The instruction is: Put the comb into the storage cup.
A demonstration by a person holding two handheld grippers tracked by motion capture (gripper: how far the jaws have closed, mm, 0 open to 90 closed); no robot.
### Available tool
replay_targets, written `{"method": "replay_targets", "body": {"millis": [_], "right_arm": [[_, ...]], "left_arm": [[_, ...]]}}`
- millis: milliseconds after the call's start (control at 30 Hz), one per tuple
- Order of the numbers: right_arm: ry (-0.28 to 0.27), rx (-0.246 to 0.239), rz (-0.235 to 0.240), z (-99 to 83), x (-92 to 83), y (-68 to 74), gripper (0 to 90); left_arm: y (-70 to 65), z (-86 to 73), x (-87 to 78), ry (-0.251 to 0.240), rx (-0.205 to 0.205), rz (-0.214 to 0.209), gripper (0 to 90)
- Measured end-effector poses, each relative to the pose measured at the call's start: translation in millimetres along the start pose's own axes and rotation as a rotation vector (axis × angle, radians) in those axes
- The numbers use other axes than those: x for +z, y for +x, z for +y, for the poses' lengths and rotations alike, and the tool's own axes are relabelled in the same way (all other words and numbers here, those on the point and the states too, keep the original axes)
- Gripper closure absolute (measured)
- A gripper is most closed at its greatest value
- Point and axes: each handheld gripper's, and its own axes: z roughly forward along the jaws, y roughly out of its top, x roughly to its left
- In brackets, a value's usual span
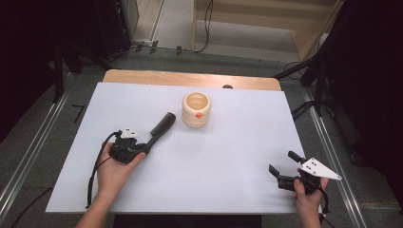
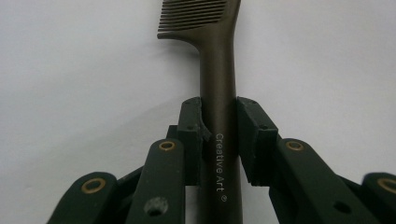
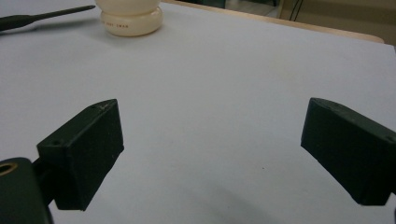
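The left gripper (image 2: 218, 109) has its jaws drawn in close on the handle of a dark comb (image 2: 216, 84); in the left gripper view both pads press the handle from either side, just above the printed words "Creative Art". The comb runs straight ahead from the gripper, lying along the white surface (image 1: 228, 156), with its teeth at the far end. The top of the toothed part is cut off by the upper edge of that view, and the handle's near end is hidden behind the jaws. In the high view the person's left hand (image 1: 114, 166) wraps the gripper's body and covers the grip itself.

The right gripper (image 3: 210, 154) stands with its jaws wide apart, nothing between them and nothing touched, bare surface below. The right hand (image 1: 306, 192) holds it near the person's edge of the surface, well apart from the comb.

A cream-coloured pot (image 1: 196, 109) sits beyond the comb's toothed end, just beside it, ahead and to the right of the left gripper. An orange mark shows on its side; what it depicts cannot be made out.
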Motion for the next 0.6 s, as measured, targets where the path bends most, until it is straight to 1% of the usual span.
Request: {"method": "replay_targets", "body": {"millis": [67,133,200,267,333,367,400,433,467,500,533,600], "right_arm": [[-0.002,-0.004,-0.001,0.4,-0.6,-0.4,4.1],[-0.007,0.004,-0.006,1.3,-1.9,-0.1,4.1],[-0.013,-0.002,-0.023,2.4,-2.9,-0.1,3.9],[-0.023,0.014,-0.010,4.6,-3.8,0.7,1.1],[-0.026,0.012,-0.009,8.1,-4.0,2.6,1.0],[-0.036,0.009,-0.003,13.0,-4.4,5.5,0.3],[-0.036,0.009,-0.003,13.0,-4.4,5.5,0.3],[-0.046,0.015,0.008,16.1,-4.5,7.2,0.2],[-0.055,0.024,0.025,22.9,-5.5,11.4,0.2],[-0.055,0.024,0.025,22.9,-5.5,11.4,0.2],[-0.057,0.021,0.038,30.8,-4.9,18.1,0.2],[-0.057,0.023,0.041,33.1,-4.4,20.5,0.2]], "left_arm": [[1.2,-1.6,-2.7,-0.035,-0.013,-0.004,72.8],[2.1,-2.6,-6.0,-0.055,-0.015,0.000,72.8],[2.2,-3.9,-9.3,-0.084,-0.020,-0.009,72.8],[1.5,-4.9,-11.8,-0.113,-0.020,-0.005,72.8],[0.5,-5.6,-13.9,-0.135,-0.014,0.000,72.8],[0.4,-6.1,-15.0,-0.141,-0.011,0.008,72.7],[0.6,-6.6,-15.5,-0.151,-0.016,0.007,72.7],[0.8,-7.2,-16.3,-0.164,-0.016,0.008,72.8],[0.4,-7.4,-17.1,-0.172,-0.017,0.010,72.8],[0.0,-7.5,-18.0,-0.182,-0.015,0.009,72.8],[-0.6,-7.4,-19.6,-0.192,-0.016,0.013,72.8],[-0.8,-7.3,-21.8,-0.210,-0.015,0.006,72.8]]}}
